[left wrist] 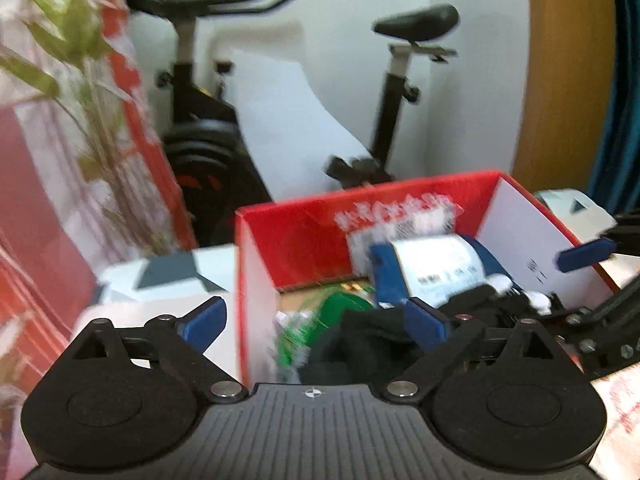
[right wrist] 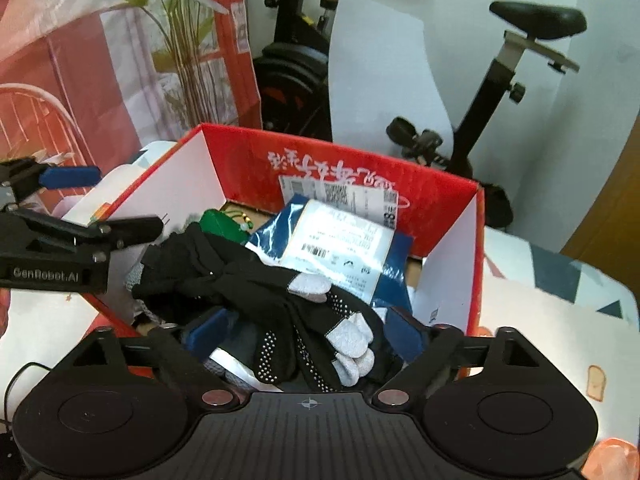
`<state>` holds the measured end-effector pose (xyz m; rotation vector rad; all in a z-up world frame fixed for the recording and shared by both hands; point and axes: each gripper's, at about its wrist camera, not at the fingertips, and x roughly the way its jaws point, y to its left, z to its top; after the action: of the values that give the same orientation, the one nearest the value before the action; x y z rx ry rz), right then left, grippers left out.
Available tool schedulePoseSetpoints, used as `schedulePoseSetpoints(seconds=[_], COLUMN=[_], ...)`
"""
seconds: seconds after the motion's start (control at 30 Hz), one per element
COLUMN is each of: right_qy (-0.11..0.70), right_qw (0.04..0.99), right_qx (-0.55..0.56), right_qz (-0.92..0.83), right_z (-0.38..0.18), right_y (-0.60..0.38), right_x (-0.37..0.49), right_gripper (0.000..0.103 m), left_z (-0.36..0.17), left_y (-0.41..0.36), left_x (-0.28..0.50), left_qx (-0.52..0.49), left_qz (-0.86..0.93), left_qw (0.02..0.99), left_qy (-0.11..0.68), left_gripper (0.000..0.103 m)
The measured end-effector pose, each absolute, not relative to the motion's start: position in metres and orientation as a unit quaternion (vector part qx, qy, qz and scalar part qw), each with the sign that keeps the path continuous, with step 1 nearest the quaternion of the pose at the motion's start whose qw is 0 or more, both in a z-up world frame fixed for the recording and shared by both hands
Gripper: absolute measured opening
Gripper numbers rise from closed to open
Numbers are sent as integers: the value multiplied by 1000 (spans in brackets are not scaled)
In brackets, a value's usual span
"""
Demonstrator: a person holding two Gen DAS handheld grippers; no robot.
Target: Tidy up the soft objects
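Jaws of both the left gripper (left wrist: 316,322) and right gripper (right wrist: 304,334) spread over black gloves (right wrist: 280,304) in the red box (right wrist: 340,168), exercise bike (right wrist: 500,80) behind.

A home room: exercise bike (right wrist: 500,92), potted plant (right wrist: 180,32), wooden door (left wrist: 568,72)

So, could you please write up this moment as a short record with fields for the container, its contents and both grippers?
container: red cardboard box, open at the top, white inside walls
soft contents: black gloves with grey fingertips and white grip dots, lying on top of the pile
other contents: blue mailer bag with a white shipping label; green item near the back
left gripper: open, nothing between its blue pads
right gripper: open above the gloves, not gripping them
behind the box: exercise bike, potted plant
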<state>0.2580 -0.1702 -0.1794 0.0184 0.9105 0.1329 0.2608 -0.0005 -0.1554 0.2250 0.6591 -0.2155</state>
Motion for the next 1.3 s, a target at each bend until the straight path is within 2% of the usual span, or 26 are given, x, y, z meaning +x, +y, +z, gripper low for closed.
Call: schedulePoseSetpoints(seconds=[0.07, 0.1, 0.67, 1.3], right_qy=[432, 428, 348, 174], right_qw=[900, 902, 936, 984], right_qx=[3, 3, 41, 31], right_qz=[60, 57, 10, -23], right_z=[-175, -173, -127, 2], right_y=[-168, -167, -170, -151], right_x=[254, 252, 203, 89], right_gripper=[102, 102, 103, 103], left_z=[-150, -148, -103, 6], left_y=[3, 4, 23, 29], left_x=[257, 256, 212, 88], left_qx=[102, 94, 44, 28], left_qz=[-98, -96, -94, -51], left_qw=[942, 945, 956, 989], left_qy=[305, 300, 275, 136], left_gripper=[99, 99, 103, 103])
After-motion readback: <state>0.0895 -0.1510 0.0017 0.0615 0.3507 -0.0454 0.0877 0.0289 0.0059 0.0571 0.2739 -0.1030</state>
